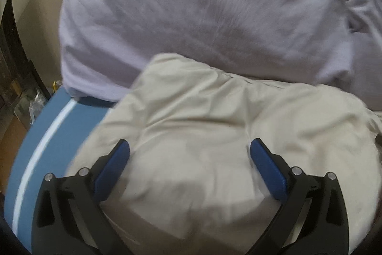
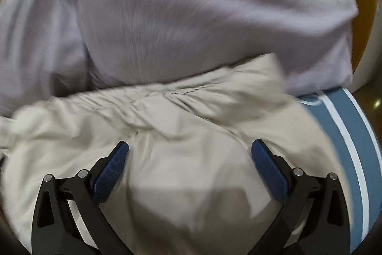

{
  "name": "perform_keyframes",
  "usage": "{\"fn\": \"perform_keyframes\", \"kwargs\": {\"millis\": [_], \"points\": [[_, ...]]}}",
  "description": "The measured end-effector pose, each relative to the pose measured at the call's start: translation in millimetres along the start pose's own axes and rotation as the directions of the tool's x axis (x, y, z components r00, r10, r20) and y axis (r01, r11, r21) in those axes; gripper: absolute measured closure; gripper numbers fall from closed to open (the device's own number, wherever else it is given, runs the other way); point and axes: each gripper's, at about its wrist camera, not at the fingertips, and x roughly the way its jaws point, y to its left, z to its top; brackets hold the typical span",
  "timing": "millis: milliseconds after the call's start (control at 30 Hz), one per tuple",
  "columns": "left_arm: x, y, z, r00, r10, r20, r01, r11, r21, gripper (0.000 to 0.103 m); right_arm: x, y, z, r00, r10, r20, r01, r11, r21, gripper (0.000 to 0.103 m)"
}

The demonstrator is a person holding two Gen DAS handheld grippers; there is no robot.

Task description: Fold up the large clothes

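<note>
A cream garment (image 1: 214,126) lies crumpled on the blue surface, filling the near half of both views; in the right wrist view the cream garment (image 2: 167,135) shows a pleated seam across its far edge. Behind it lies a larger pale lilac garment (image 1: 203,11), which in the right wrist view (image 2: 203,23) is heaped and folded over. My left gripper (image 1: 189,147) hangs open just above the cream cloth, nothing between its blue pads. My right gripper (image 2: 190,147) is open too, over the same cloth. Both views are motion-blurred.
The blue surface with a white stripe (image 1: 47,142) shows at the left, and its edge (image 2: 358,147) at the right. Past the left edge stand dark furniture (image 1: 12,47) and clutter on the floor. An orange-brown panel (image 2: 363,23) lies beyond the right edge.
</note>
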Motion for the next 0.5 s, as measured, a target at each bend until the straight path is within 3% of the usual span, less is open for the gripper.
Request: {"fn": "perform_keyframes", "kwargs": {"millis": [133,300,367,500], "points": [[-46,27,-16,0.999,0.022,0.024,-0.023,1.000,0.014,0.002,-53,-42,-12,0.999,-0.011,0.038,0.008,0.996,0.085,0.001],[-73,59,-34,0.998,0.060,0.011,-0.060,0.998,0.003,0.002,-82,-103,-34,0.997,-0.073,-0.015,0.075,0.982,0.171,0.001],[-75,69,-41,0.998,0.055,-0.015,-0.055,0.998,-0.019,0.002,-80,-120,-46,0.998,-0.038,-0.054,0.048,0.975,0.216,0.001],[-66,82,-57,0.995,0.002,-0.099,-0.012,0.995,-0.100,0.002,-66,-131,-67,0.988,0.109,-0.108,-0.072,0.951,0.300,0.001]]}}
